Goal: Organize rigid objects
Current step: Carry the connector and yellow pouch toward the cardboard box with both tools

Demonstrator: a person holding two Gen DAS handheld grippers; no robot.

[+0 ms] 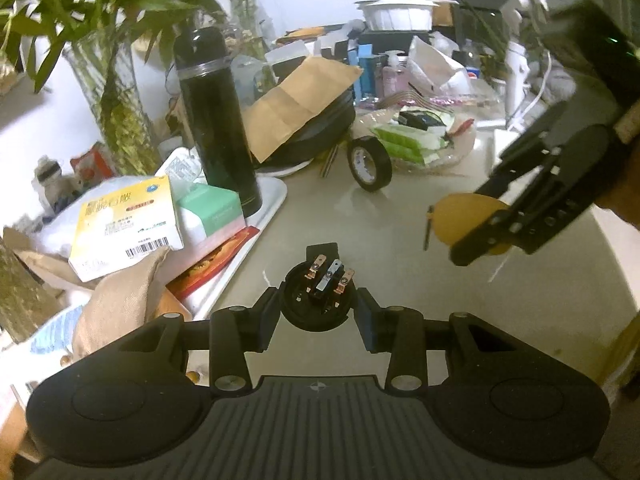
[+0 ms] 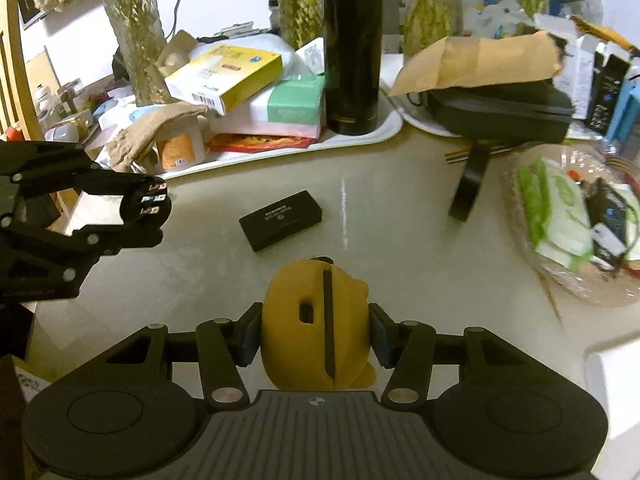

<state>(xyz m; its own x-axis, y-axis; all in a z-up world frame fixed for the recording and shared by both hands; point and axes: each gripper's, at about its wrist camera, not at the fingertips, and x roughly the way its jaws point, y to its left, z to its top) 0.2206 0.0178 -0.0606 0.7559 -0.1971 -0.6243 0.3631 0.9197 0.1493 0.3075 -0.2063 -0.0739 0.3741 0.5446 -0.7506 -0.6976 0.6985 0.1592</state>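
Observation:
My left gripper [image 1: 318, 312] is shut on a round black electrical part [image 1: 316, 300] with copper terminals, held above the beige table. It also shows at the left of the right wrist view [image 2: 150, 210]. My right gripper [image 2: 316, 332] is shut on a yellow rounded case [image 2: 316, 324] with a dark slot. The right gripper and the yellow case [image 1: 464, 216] also show at the right of the left wrist view. A small flat black box [image 2: 281, 220] lies on the table between the two grippers.
A white tray [image 2: 384, 132] holds a black flask [image 2: 352, 48], boxes and tissue packs. A black tape roll [image 1: 370, 162] stands on edge. A black case under a brown envelope [image 2: 492, 92], a clear dish of packets [image 2: 580, 220] and plant vases [image 1: 116, 108] crowd the back.

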